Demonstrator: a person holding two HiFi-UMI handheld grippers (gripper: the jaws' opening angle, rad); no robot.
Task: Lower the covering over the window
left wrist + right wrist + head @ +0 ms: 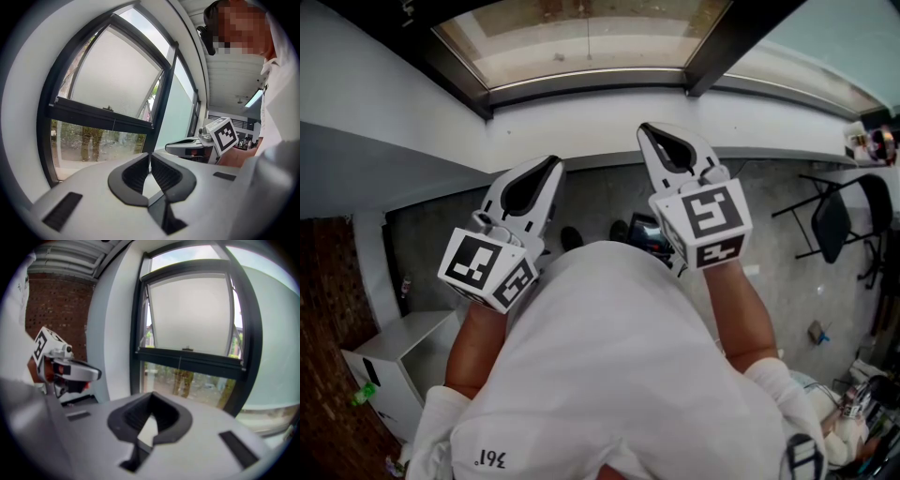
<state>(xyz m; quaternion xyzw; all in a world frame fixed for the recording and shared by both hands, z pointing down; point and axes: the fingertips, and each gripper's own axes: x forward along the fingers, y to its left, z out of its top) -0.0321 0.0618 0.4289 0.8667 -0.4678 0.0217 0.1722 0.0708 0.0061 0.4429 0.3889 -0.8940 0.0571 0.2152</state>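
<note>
Brick wall (58, 303), white sill (581, 120) — blind (190, 312) half down.

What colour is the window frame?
The window frame is black; the right gripper view shows it best.

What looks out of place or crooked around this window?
Nothing looks damaged or crooked. The blind hangs level but only partway down, leaving the lower strip of the window bare. The left gripper and right gripper are both shut and empty, away from it.
</note>
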